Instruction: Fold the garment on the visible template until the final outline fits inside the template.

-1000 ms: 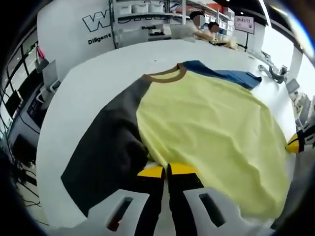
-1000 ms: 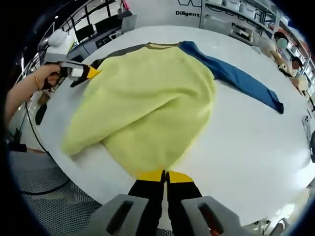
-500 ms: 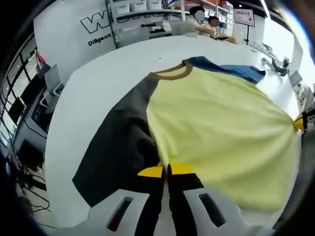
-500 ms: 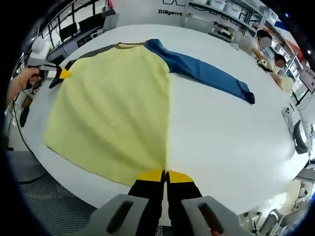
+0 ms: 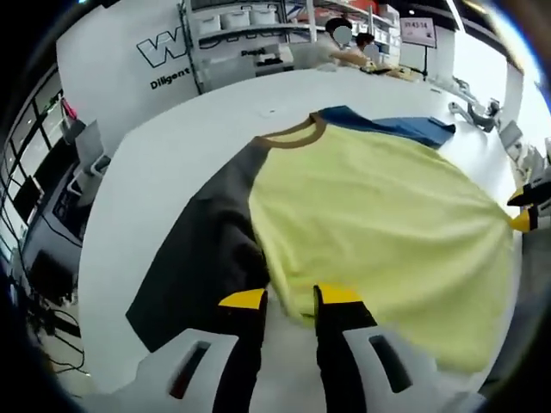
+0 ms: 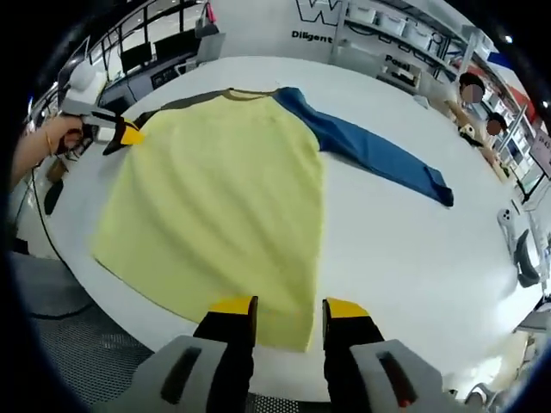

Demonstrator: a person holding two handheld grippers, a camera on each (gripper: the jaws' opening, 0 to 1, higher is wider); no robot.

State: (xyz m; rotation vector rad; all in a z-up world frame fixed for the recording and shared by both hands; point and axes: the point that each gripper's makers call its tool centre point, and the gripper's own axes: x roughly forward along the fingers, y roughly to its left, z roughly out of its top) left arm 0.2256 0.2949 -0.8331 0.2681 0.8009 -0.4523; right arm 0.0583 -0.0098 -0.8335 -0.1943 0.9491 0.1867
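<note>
On the white table (image 6: 405, 249) a yellow long-sleeved shirt (image 6: 224, 198) lies flat; left gripper (image 5: 288, 299) and right gripper (image 6: 288, 310) gape, holding nothing

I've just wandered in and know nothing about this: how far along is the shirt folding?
Early days. Done: the yellow shirt lies spread flat on the white table, blue sleeve stretched out, dark sleeve out the other way. In hand: nothing; the left tool and right tool are both open at its edges. Left: every fold; I can't make out a template.
</note>
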